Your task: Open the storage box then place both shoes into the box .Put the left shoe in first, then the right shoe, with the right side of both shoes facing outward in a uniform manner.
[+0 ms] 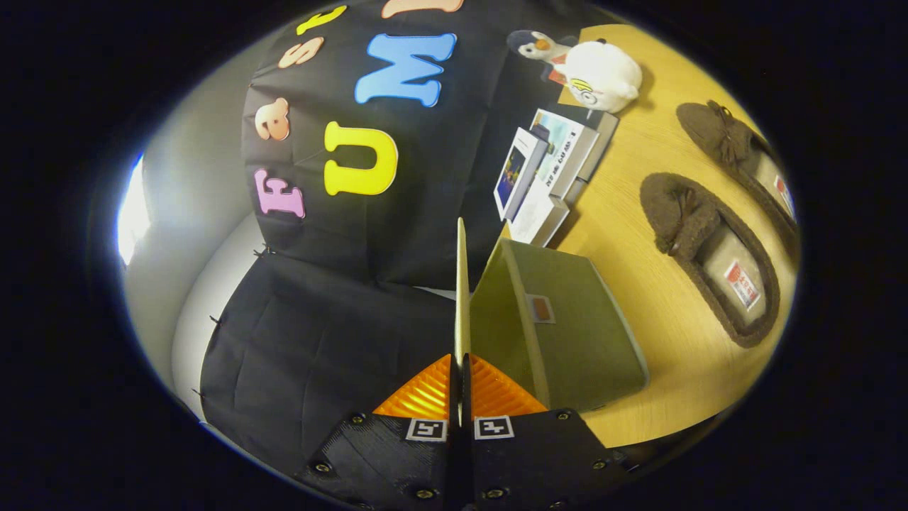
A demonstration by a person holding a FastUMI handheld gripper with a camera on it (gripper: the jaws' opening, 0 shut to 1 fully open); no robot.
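Observation:
My gripper (461,369) is shut on the thin lid (461,284) of the olive-green storage box (567,333), both orange fingers (425,394) pressing its edge. The lid stands raised, seen edge-on, rising straight ahead from between the fingers. The box body lies just to the right of the fingers on the wooden table (638,234). Two brown slippers with bows lie beyond the box on the table: the nearer one (709,255) and the farther one (741,160), both with their openings facing up.
A row of books (550,167) leans against the booth wall past the box. A white plush toy (601,74) and a small penguin toy (533,46) sit beyond the books. A bright light (131,213) shines at the far left.

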